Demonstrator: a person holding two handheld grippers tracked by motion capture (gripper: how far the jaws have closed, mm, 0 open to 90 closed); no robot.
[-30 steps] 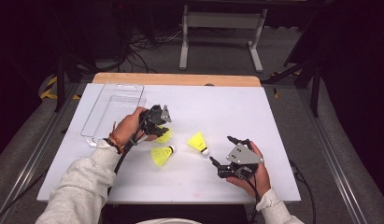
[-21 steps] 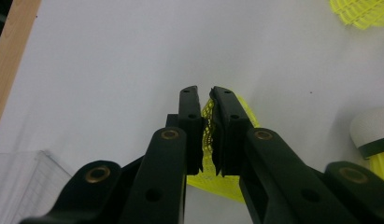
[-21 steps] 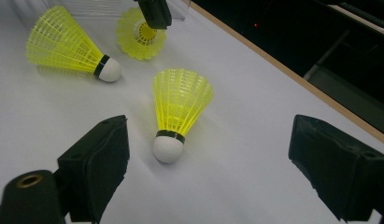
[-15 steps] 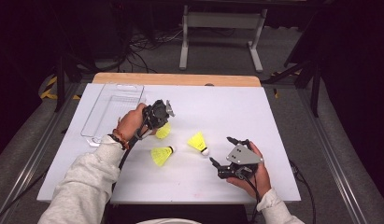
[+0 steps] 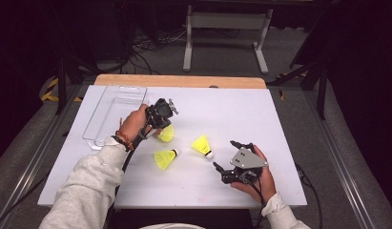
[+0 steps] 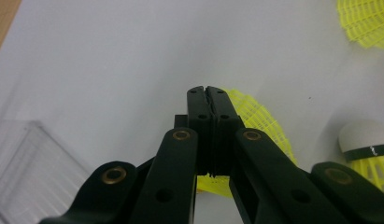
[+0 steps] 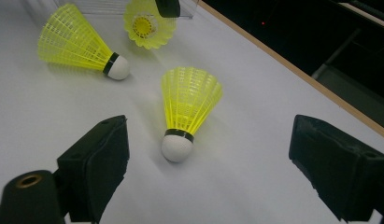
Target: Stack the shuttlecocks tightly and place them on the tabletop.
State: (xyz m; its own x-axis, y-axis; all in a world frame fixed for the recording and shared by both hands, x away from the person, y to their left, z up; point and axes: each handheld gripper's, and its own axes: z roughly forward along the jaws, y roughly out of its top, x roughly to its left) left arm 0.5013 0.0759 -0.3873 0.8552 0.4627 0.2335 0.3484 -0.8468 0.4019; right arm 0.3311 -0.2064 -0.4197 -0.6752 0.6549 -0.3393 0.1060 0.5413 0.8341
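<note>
Three yellow shuttlecocks with white cork tips are on the white table. My left gripper is shut on the skirt rim of one shuttlecock, tilting it near the table's middle left. A second shuttlecock lies on its side just in front of it. The third shuttlecock lies ahead of my right gripper, which rests open near the front right, nothing between its fingers.
A clear plastic tray lies at the table's left, just beyond my left hand. A wooden strip edges the far side. Cables and a metal stand sit on the floor behind.
My left hand has shifted slightly away from me with the gripper on the shuttlecock's rim. The right gripper has stayed where it was.
</note>
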